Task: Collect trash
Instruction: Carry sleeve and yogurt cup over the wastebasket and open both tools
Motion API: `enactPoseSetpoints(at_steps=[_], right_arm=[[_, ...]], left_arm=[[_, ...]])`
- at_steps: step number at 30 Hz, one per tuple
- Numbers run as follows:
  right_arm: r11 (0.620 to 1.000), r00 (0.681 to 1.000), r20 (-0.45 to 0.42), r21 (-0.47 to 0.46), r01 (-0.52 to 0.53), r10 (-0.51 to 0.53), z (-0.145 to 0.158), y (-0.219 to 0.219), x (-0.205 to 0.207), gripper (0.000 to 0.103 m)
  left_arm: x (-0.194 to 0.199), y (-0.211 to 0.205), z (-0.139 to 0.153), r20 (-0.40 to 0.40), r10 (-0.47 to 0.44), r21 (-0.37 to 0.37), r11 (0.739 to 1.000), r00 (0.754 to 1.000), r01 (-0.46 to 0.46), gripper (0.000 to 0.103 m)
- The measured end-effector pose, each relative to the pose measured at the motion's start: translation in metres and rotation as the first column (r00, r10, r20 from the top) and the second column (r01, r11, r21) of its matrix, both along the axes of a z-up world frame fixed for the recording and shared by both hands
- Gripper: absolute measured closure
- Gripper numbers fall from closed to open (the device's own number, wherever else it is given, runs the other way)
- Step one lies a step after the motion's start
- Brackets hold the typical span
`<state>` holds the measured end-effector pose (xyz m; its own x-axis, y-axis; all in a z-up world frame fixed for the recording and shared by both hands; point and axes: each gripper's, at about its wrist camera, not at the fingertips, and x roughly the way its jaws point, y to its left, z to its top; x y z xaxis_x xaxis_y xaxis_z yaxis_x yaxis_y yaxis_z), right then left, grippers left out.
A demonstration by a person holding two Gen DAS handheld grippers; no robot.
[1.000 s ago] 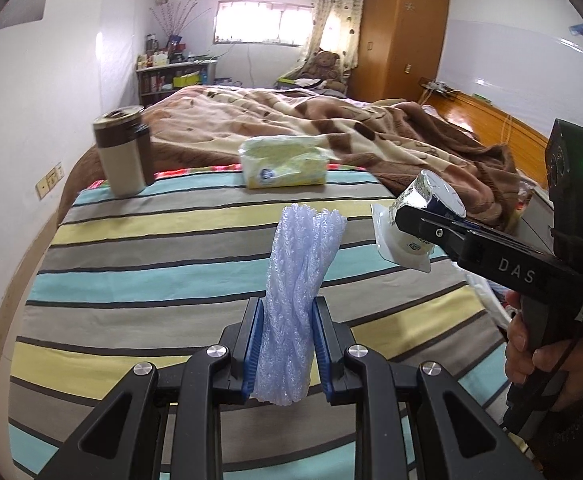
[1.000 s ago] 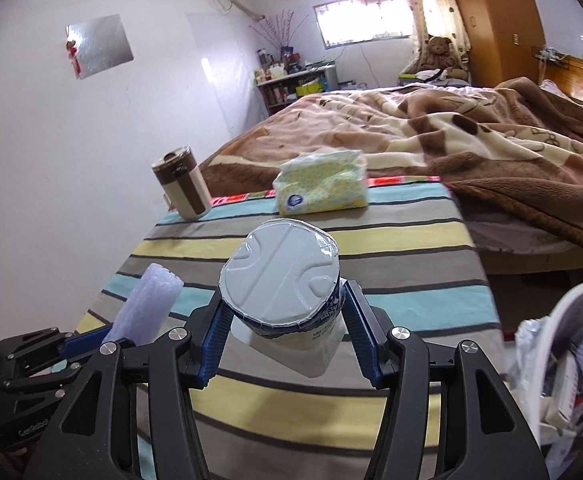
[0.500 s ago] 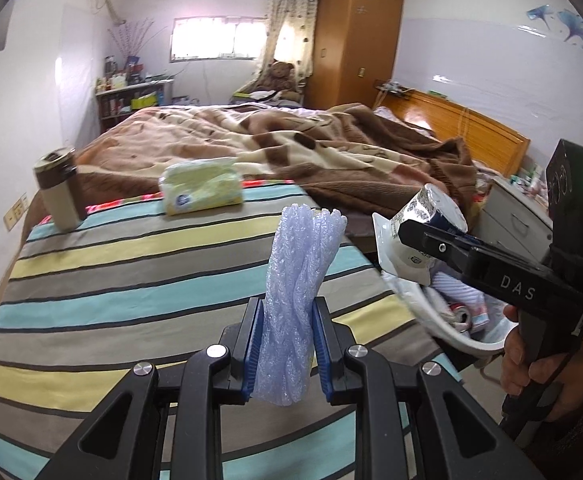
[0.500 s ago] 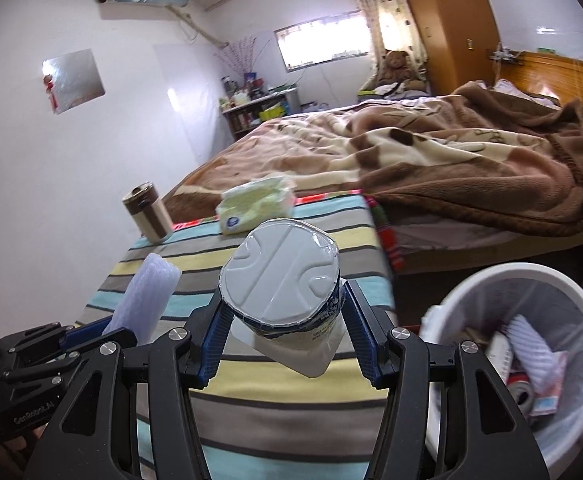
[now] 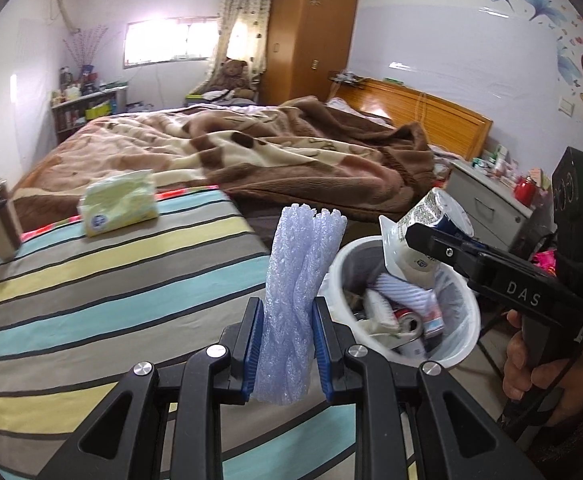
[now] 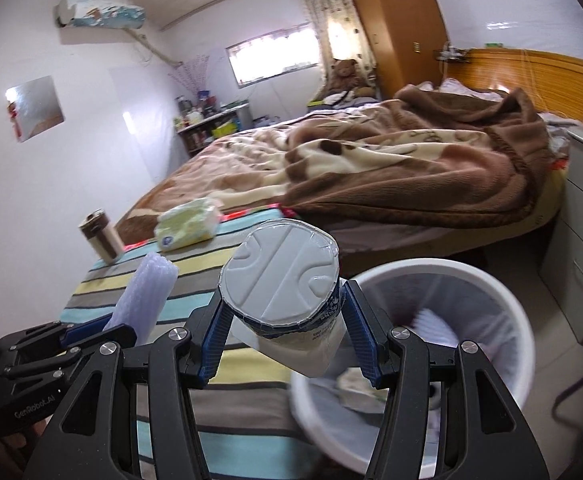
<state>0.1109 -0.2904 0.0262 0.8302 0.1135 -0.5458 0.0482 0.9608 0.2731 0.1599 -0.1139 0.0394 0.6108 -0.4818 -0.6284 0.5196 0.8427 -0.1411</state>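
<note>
Trash is in both hands: the left gripper [image 5: 287, 344] is clamped on a pale lilac roll of bubble-textured foam wrap [image 5: 297, 288], and the right gripper [image 6: 287, 332] grips a white plastic yogurt cup with a foil lid [image 6: 281, 276]. A second ago both hung over the striped tabletop [image 5: 103, 288] with the bin barely in sight; now the white round waste bin with a clear liner [image 6: 503, 320], already part full, sits just right of the tabletop's edge, the cup over its near rim. Dropping looks close; the roll is left of the rim.
</note>
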Motion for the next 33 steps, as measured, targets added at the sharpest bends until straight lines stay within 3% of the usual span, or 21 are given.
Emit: enactPoseSetpoints(at_steps=[16, 33], right_arm=[[0.99, 0.985, -0.107, -0.028, 0.136, -0.139, -0.027, -0.066, -0.002, 0.047], [0.986, 0.965, -0.206, -0.06, 0.154, -0.163, -0.05, -0.097, 0.004, 0.047]], left_arm=[[0.011, -0.097, -0.029, -0.063, -0.097, 0.014, 0.995, 0.993, 0.098, 0.078], [0.01, -0.153, -0.052, -0.091, -0.083, 0.07, 0.994, 0.992, 0.09, 0.076]])
